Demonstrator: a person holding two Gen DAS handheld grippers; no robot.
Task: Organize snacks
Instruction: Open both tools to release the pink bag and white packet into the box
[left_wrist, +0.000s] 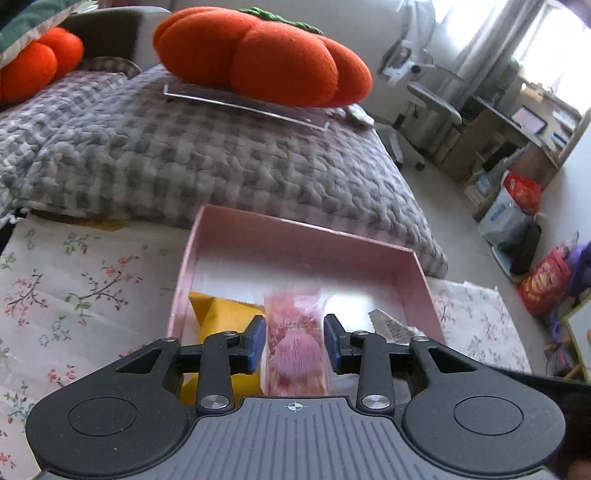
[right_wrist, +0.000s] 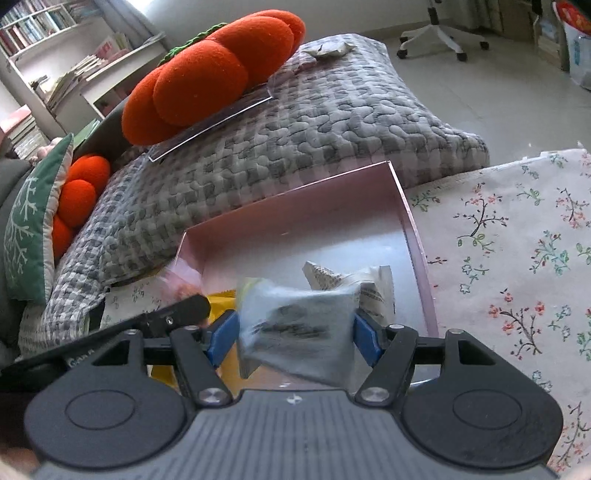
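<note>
Left gripper (left_wrist: 294, 341): jaws squeeze a pink snack pack (left_wrist: 295, 350), long way pointing ahead, over the pink box (left_wrist: 295, 236).
Right gripper (right_wrist: 295, 330): jaws hold a grey snack bag (right_wrist: 299, 325), lying sideways, over the same box.
Nearer: both hang just above it.

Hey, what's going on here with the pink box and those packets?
A person is sorting snacks into a pink box on a flowered cloth. The left tool has a pink snack packet between its fingers over the box, with slight gaps showing. The right tool grips a clear packet with dark contents. A yellow packet and a white printed packet already lie inside.
</note>
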